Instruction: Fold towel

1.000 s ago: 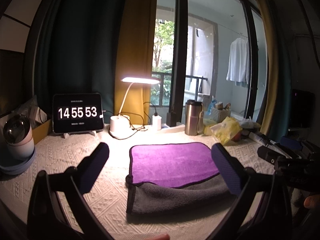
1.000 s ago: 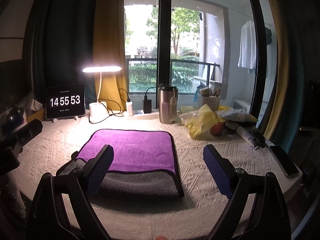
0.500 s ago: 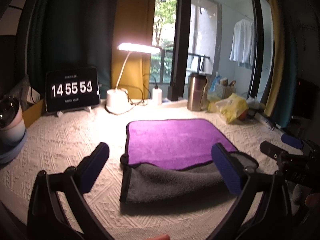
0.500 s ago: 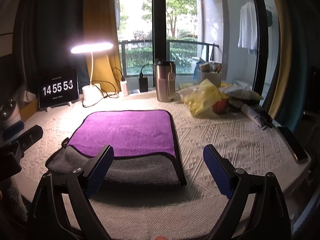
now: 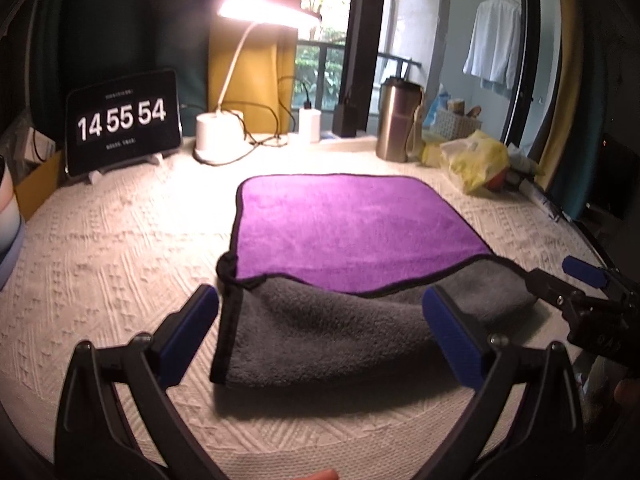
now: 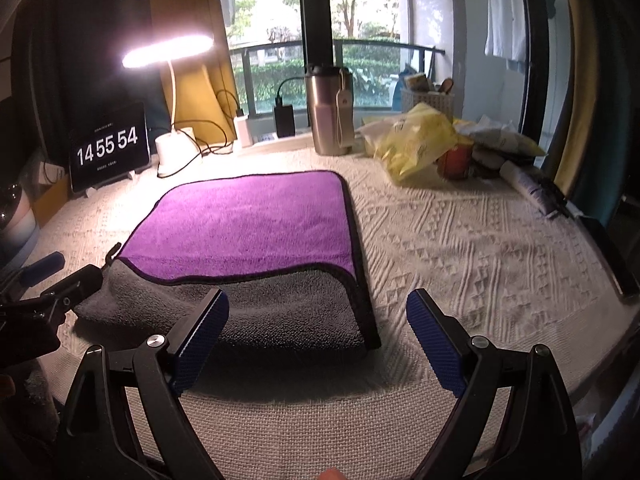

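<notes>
A towel, purple on one face [image 5: 344,228] and grey on the other [image 5: 320,340], lies on the white textured tablecloth [image 5: 112,248], folded so a grey strip shows along its near edge. It also shows in the right wrist view [image 6: 248,224]. My left gripper [image 5: 320,336] is open, just above the towel's near left corner. My right gripper [image 6: 318,340] is open, just above the towel's near right corner. Each gripper shows at the edge of the other's view: the right gripper [image 5: 576,288] and the left gripper [image 6: 52,280].
At the back stand a tablet clock [image 5: 122,120], a lit desk lamp [image 5: 220,136], a steel tumbler [image 5: 398,120], a basket [image 5: 456,120] and yellow bags [image 5: 476,160]. A phone [image 6: 608,248] lies at the table's right edge. A round device [image 5: 6,208] stands far left.
Both grippers have moved forward and down toward the towel's near edge, which now looks larger and closer. Both stay open. The clock changed from 14 55 53 to 14 55 54.
</notes>
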{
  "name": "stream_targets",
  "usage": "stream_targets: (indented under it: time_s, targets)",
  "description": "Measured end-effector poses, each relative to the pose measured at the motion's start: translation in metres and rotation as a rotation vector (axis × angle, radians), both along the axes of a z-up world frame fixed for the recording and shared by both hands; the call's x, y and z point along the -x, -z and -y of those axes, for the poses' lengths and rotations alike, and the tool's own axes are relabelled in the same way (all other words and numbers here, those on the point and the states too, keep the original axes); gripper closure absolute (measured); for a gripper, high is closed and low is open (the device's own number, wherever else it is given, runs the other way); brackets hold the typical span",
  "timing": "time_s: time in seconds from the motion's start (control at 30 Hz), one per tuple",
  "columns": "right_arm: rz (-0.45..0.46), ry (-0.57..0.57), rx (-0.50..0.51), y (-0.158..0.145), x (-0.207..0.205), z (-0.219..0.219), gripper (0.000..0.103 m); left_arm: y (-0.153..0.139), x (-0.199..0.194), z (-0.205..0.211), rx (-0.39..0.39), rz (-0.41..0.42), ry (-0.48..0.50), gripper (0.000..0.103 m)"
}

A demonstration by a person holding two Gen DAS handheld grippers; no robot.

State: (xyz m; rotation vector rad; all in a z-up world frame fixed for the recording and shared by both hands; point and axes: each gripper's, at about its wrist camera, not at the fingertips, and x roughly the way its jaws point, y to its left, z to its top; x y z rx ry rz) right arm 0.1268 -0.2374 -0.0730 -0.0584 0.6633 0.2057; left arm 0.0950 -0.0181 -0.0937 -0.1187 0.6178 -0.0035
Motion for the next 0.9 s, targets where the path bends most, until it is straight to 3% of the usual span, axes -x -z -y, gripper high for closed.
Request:
stream_targets:
  time_s: [0.2, 0.33, 0.63, 0.83, 0.9]
  targets:
    - [-0.033, -0.035, -0.003, 0.005, -0.014, -0.002, 0.012, 0.009, -0.015, -0.004, 0.002, -0.061, -0.008, 0.001]
    - [-0.059, -0.053, 0.001, 0.01, -0.026, -0.003, 0.018, 0.016, -0.025, -0.006, 0.004, -0.099, -0.005, 0.001]
    - [-0.109, -0.077, -0.007, 0.02, -0.047, -0.002, 0.024, 0.026, -0.042, -0.016, 0.058, -0.19, -0.017, 0.002]
    - [-0.135, -0.104, -0.023, 0.022, -0.058, -0.002, 0.027, 0.029, -0.05, -0.019, 0.059, -0.228, -0.02, 0.016]
    - [-0.147, -0.109, -0.021, 0.024, -0.062, -0.003, 0.032, 0.03, -0.05, -0.019, 0.05, -0.235, -0.023, 0.025]
